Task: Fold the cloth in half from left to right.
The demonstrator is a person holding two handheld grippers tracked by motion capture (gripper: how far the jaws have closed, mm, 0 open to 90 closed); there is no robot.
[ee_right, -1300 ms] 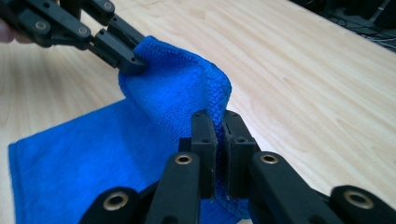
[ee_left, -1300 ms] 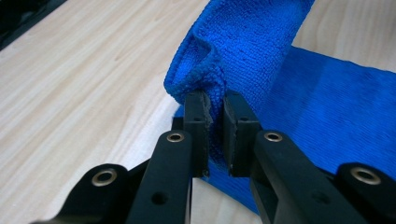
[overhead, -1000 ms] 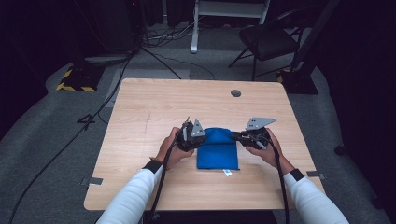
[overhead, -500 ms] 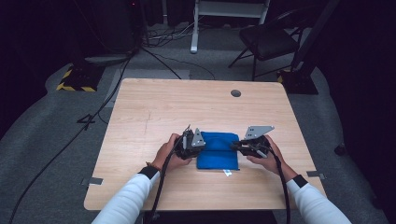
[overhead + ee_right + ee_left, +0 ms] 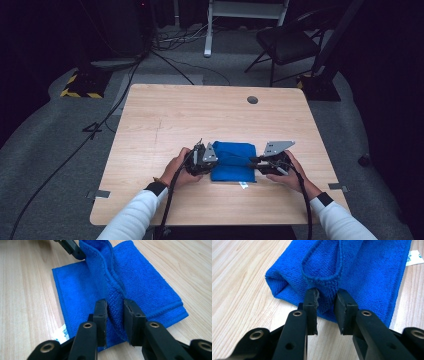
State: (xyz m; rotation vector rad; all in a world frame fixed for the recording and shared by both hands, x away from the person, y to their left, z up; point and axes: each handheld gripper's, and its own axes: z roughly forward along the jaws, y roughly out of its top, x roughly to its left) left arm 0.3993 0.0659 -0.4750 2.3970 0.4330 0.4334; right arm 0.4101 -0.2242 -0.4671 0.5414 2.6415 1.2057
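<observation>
Here, from the high view, a folded blue cloth (image 5: 233, 161) lies on the table (image 5: 165, 120) between left gripper (image 5: 209, 159) and right gripper (image 5: 254, 161). Left gripper view: jaws just eased apart, a hem loop between them, seemingly loose. Right gripper view: jaws opening, the cloth ridge between them.

We see a wooden table (image 5: 165, 115) with a round grommet (image 5: 252, 100), a dark chair (image 5: 285, 45) and floor cables (image 5: 165, 40) behind it.
</observation>
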